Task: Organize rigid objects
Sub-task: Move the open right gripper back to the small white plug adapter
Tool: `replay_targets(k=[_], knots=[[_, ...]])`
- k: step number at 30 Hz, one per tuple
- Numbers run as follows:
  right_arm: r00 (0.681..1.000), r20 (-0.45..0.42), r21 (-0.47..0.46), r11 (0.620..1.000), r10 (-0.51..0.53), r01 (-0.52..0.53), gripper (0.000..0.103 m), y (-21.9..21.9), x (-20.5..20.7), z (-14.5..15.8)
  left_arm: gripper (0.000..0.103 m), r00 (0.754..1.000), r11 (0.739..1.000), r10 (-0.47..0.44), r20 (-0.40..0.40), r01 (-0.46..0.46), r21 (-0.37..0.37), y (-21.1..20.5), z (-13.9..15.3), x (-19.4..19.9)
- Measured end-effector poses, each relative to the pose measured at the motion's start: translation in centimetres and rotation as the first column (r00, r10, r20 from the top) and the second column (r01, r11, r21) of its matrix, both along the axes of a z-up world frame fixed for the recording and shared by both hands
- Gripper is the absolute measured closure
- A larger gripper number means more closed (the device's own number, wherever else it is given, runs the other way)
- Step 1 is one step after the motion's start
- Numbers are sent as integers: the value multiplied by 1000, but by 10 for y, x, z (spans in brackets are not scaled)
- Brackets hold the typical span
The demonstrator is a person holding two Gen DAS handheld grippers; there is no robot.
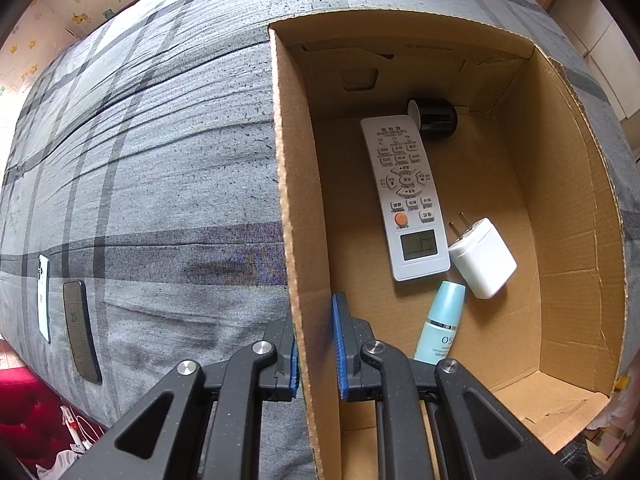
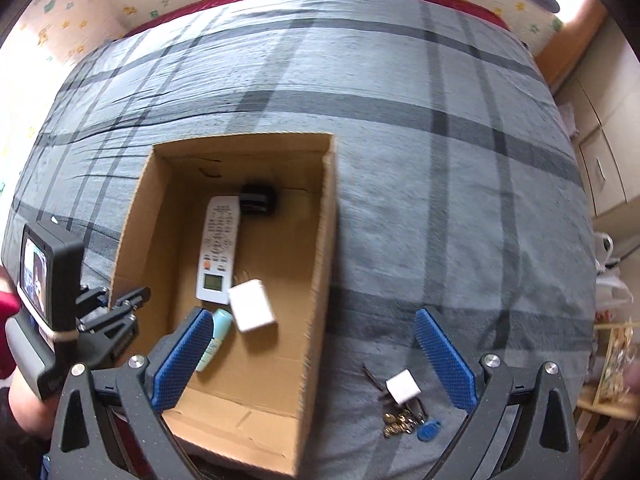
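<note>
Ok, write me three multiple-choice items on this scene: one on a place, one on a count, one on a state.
1. The keys lie:
A) inside the cardboard box
B) on the bedspread outside it
C) on the floor

2. Items in the box:
A) two
B) four
C) six

3. The right tool is:
A) open, empty
B) shut on the keys
C) shut on a box wall

1 B: they rest on the grey plaid fabric beyond the box's wall.
2 B: remote, charger, bottle, black cylinder.
3 A: its blue pads stand wide apart, gripping nothing.
</note>
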State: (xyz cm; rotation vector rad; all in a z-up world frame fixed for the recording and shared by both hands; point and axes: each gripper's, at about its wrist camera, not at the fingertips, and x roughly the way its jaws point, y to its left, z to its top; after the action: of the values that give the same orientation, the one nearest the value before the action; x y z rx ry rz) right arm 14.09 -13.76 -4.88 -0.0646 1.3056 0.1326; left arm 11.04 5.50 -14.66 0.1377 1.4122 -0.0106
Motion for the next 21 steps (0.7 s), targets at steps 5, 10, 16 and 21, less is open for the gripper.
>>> replay_targets(k=[5,10,16,21], knots=[[999,-3,-16,999,-41,41,0,-26,-13,-1,89,1000,1000,-5,5,5,4,-1,1,-2],[996,-14,-37,996,-87,86,0,-52,-26,-8,89,1000,1000,-5,7,5,5,-1,1,-2],[991,-28,-57,990,-133,131,0,-75,-37,-19,89,1000,1000,-6,9,6,7,-2,0,-2],[986,-48,-60,986,-161,158,0,-90,-43,-36,89,1000,1000,-9,10,9,9,-3,0,-2]])
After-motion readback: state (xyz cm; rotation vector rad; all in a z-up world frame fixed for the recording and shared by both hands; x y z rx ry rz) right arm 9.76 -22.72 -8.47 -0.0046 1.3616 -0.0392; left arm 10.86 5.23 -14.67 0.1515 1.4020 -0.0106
